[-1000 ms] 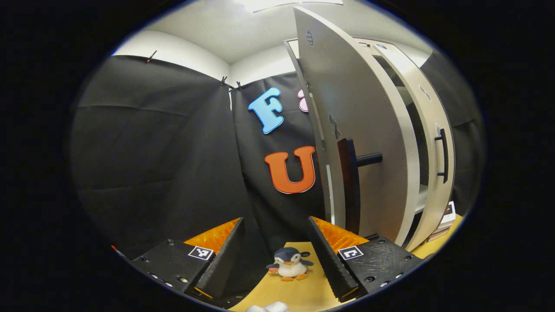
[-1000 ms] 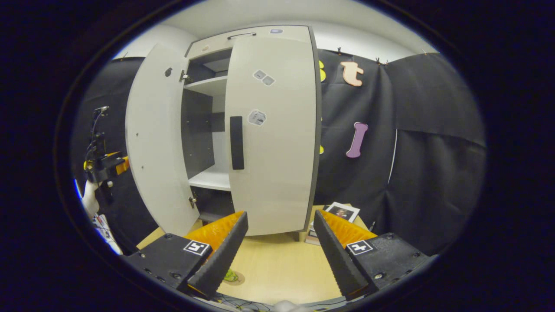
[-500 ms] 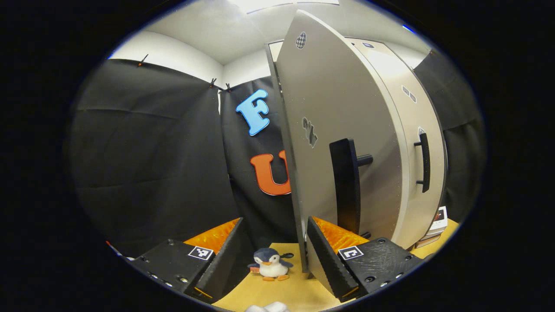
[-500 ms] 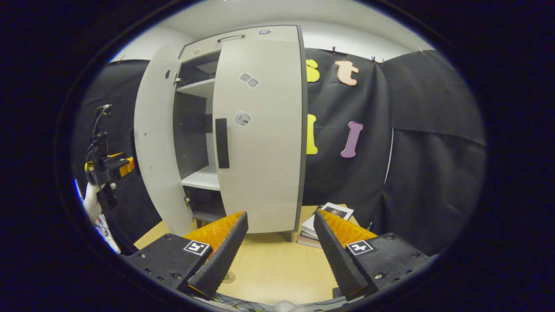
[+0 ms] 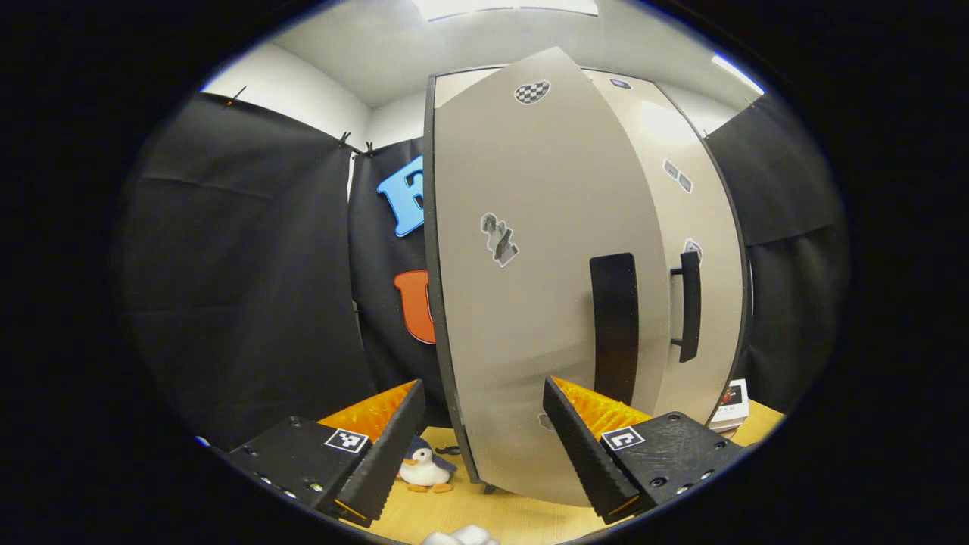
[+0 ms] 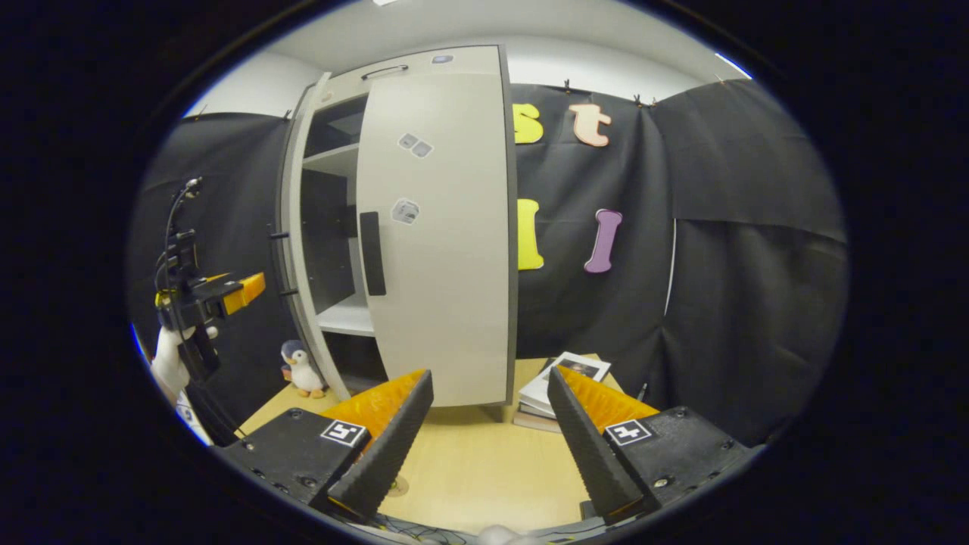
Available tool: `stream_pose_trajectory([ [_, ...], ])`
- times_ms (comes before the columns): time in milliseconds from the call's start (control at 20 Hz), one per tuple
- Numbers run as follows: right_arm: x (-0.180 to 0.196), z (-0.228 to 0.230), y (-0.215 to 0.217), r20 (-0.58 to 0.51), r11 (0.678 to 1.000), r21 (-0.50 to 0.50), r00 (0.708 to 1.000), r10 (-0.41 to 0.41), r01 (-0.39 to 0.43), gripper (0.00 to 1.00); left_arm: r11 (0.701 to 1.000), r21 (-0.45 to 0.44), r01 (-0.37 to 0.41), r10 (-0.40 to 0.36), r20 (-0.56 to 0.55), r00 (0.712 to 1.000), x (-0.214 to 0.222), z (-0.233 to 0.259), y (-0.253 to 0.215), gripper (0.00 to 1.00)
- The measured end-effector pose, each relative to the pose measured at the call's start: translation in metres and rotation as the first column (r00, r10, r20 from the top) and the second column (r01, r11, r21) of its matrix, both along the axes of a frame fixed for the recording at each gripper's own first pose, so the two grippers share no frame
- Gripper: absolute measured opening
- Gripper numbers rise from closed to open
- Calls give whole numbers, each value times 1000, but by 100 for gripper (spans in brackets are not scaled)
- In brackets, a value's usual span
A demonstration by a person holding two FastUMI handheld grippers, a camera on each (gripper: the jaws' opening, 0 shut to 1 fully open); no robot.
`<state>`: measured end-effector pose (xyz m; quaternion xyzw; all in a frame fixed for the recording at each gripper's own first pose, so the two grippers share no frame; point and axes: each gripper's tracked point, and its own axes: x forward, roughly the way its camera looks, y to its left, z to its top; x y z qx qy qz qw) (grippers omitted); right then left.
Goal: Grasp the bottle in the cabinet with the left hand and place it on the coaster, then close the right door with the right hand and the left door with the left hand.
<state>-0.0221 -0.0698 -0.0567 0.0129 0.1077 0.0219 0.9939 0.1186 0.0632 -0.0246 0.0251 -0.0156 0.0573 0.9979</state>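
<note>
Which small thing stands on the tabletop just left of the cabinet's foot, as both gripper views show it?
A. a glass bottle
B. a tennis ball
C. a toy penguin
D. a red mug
C: a toy penguin stands on the tabletop beside the cabinet.

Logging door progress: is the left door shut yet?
No, ajar. In the right gripper view the left door stands edge-on with shelves visible behind it.
</note>
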Motion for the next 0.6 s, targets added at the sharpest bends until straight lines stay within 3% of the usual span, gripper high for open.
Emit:
stream_pose_trajectory([
  [600, 8, 12, 22, 54, 1000, 1, 998, 25, -25, 100, 998, -10, 59, -59, -41, 997, -40, -8, -26, 96],
])
